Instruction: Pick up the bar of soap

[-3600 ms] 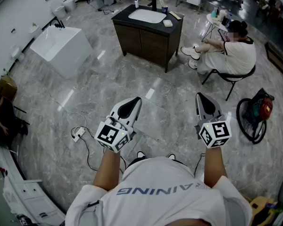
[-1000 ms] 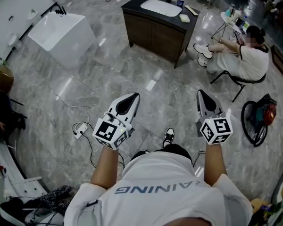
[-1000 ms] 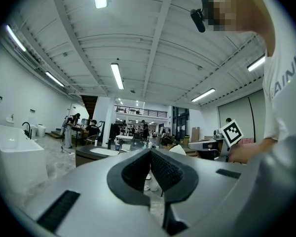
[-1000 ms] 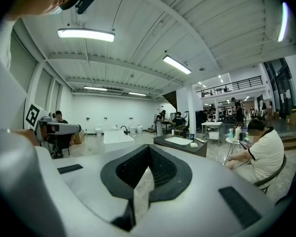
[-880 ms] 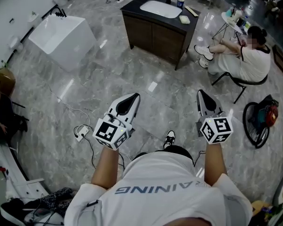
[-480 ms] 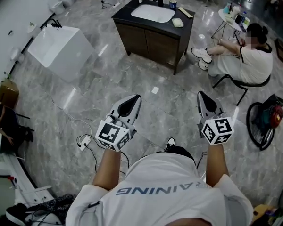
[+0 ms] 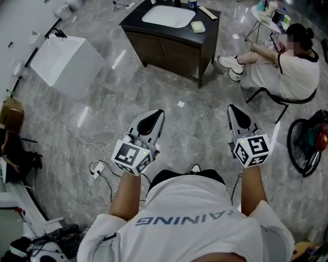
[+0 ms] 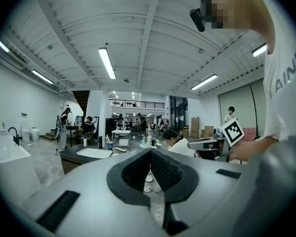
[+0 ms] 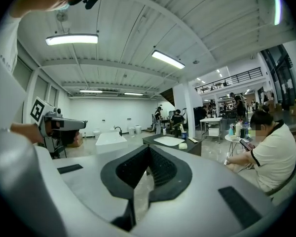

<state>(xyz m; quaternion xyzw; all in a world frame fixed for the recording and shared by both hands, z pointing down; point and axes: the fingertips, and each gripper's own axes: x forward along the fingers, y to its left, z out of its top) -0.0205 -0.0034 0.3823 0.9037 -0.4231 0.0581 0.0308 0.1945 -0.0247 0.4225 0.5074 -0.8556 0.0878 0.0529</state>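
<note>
The bar of soap [image 7: 197, 27] on the dark tabletop [image 7: 135, 22] is only a small pale patch from here; whether it lies in a dish I cannot tell. The bottles [image 7: 266, 4] further right are too tiny to name. The wearer's legs are hidden under the white shirt [image 7: 191, 222], and only a shoe tip [image 7: 195, 168] pokes out. A dark shape [image 7: 8, 152] is cut off at the left edge.
</note>
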